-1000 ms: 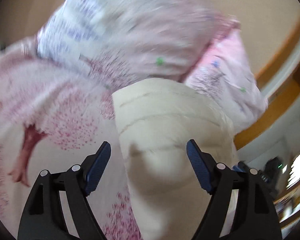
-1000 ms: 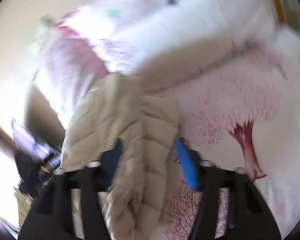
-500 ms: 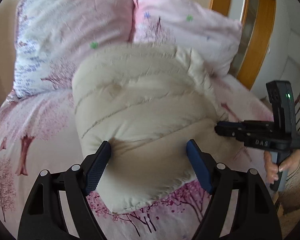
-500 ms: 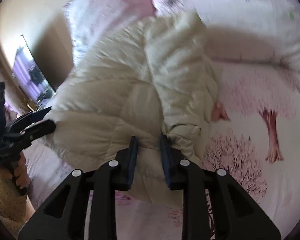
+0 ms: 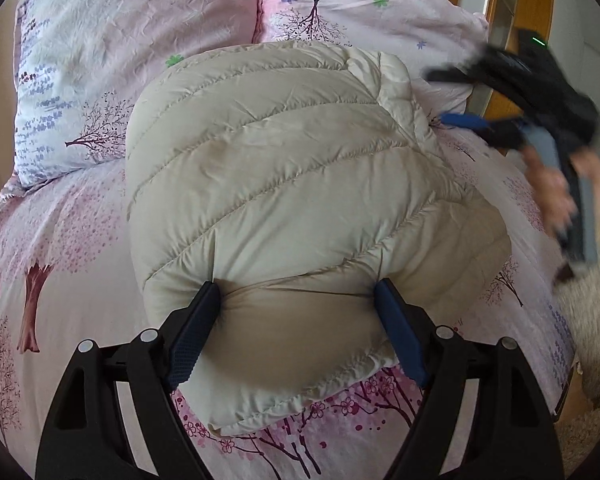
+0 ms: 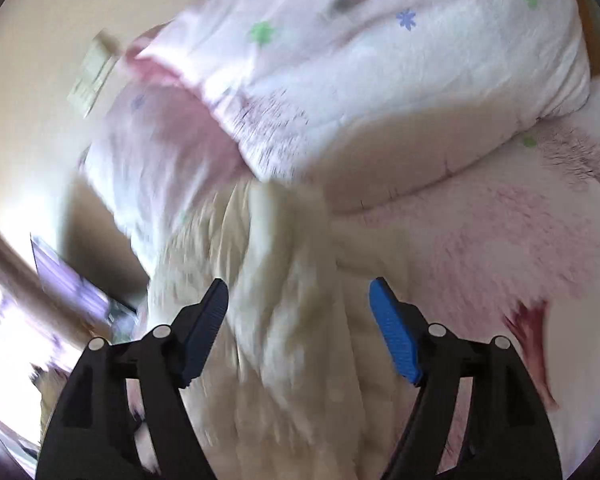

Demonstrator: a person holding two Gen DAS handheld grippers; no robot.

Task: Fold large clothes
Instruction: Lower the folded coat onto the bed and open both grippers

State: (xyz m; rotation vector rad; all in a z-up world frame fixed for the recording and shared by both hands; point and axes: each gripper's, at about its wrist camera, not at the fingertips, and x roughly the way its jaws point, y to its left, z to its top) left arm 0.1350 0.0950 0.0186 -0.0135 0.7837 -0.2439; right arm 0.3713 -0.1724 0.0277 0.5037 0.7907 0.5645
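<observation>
Between the spread left tool [image 5: 298, 322] fingers lies the folded jacket [image 5: 300, 200].

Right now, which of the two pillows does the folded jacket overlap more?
The pink floral pillow on the right; the beige quilted jacket covers its lower edge.

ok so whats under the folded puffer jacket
The beige jacket lies on the pink tree-print bedsheet, its far edge against two pillows. The sheet shows all round it; anything directly beneath the bundle is covered. The left tool is open around its near edge.
</observation>
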